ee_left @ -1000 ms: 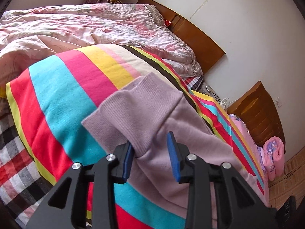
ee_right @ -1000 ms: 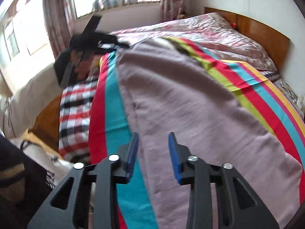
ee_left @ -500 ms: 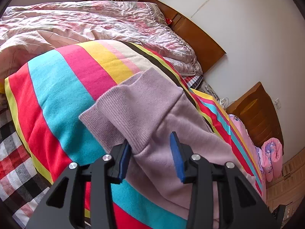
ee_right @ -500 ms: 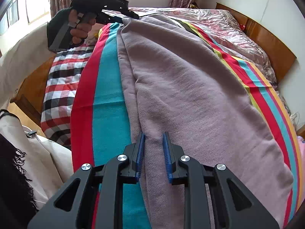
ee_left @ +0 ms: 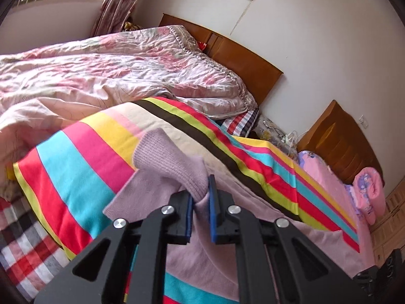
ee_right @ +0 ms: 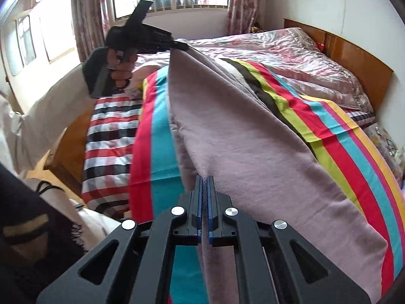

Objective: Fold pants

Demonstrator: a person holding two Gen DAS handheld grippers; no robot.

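In your left wrist view, your left gripper has just been closing, and its blue pads now pinch the ribbed cuff of the mauve pants. The cuff is raised off the striped blanket, near the blanket's far end, beside the pink quilt on the bed.

In your right wrist view, your right gripper has also just been closing; its fingers are clamped together on the near edge of the pants. The cloth stretches from there up to your left hand, lifted along the blanket's left side.
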